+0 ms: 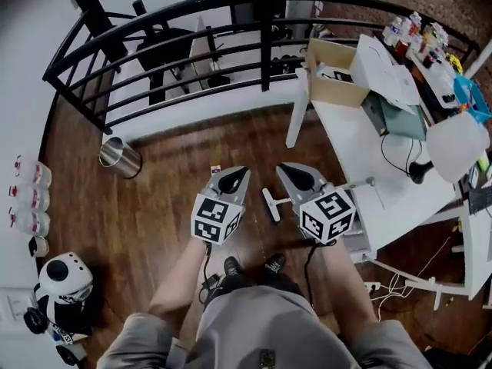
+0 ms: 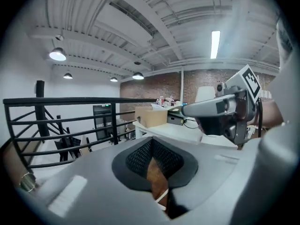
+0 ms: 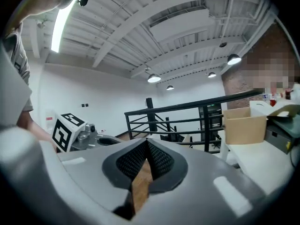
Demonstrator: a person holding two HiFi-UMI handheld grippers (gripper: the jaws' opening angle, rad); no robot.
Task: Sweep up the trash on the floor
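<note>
No writing, label, brand or number can be read in any view.

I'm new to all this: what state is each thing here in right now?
Left tool, shut, empty.
Right tool, shut, empty.
Box, open, on the table.
Metal can, tipped on its side on the floor.
Broom, lying on the floor, untouched.

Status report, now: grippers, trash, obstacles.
Left gripper and right gripper shut, empty, side by side. Small scrap on wood floor ahead, unswept. White-handled tool lies below; white table close at right.
</note>
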